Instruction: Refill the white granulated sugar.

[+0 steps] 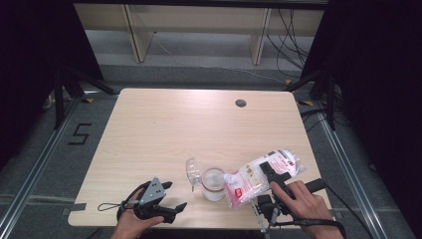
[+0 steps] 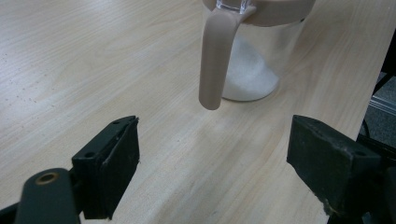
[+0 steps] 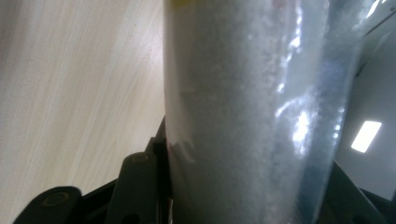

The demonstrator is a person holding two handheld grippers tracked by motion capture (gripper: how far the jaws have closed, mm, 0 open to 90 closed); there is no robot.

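The right gripper [image 1: 271,172] pinched the tilted bag [image 1: 261,175] of white grains over the open jar [image 1: 213,183], already holding a small heap but far from full, while the left gripper [image 1: 173,195] waited nearby, jaws spread and empty.

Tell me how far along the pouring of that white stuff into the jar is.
Partly done, it seems. The jar stands open, its lid flipped aside, with a sloped heap of white grains at its bottom. In hand: the right gripper clamps the bag, tilted with its mouth at the jar's rim. The left gripper waits open nearby. Left: more pouring, since the jar looks mostly unfilled, then closing the lid.
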